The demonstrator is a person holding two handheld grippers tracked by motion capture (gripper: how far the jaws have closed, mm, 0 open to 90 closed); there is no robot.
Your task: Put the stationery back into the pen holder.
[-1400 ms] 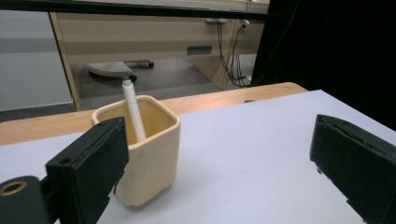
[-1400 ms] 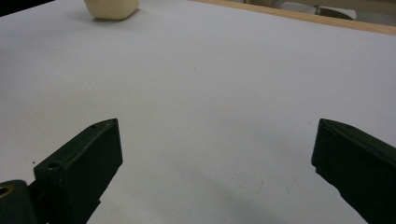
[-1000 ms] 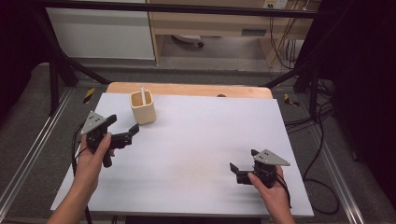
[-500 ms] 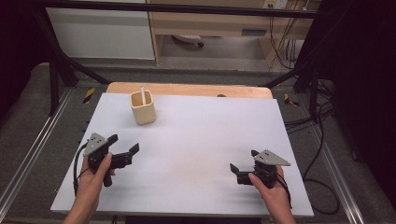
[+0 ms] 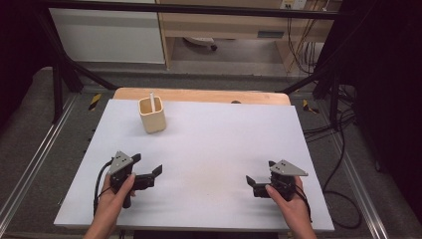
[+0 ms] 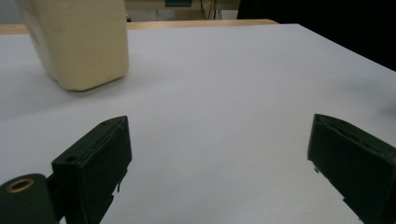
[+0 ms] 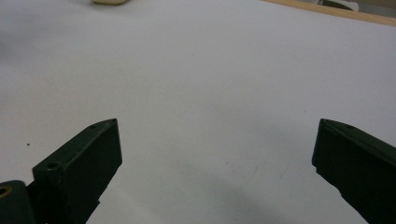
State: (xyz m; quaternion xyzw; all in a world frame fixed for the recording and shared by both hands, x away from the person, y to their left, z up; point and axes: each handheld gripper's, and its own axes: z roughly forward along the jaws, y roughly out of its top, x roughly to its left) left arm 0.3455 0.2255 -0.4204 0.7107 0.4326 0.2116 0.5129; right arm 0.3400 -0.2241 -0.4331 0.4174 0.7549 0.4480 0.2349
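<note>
While the left hand (image 5: 115, 191) holds the left gripper (image 5: 149, 172) low over the white table (image 5: 219, 149) at about 8 o'clock in the high view, its jaws stand spread wide with nothing between them. They aim toward 3 o'clock across the bare middle of the sheet. In the left gripper view the two black jaws rise from the bottom corners, far apart, over plain white surface.

The cup (image 5: 152, 114), a cream square-sided holder, stands upright at about 11 o'clock on the table, near its far edge. A thin white stick (image 5: 151, 100) stands in it, leaning slightly. The cup lies well apart from the left gripper, at roughly 12 o'clock from it. In the left gripper view the cup (image 6: 77, 42) shows at 10 o'clock, beyond the left jaw and outside the gap.

The right hand (image 5: 291, 204) holds the right gripper (image 5: 253, 183) at about 4 o'clock on the table, jaws also spread wide and empty, aiming toward 9 o'clock. The cup is far off from it, at about 10 o'clock. In the right gripper view only the cup's base (image 7: 108, 2) peeks in at the top edge, near 11 o'clock.

A wooden board edge (image 5: 199, 95) runs along the table's far side.
</note>
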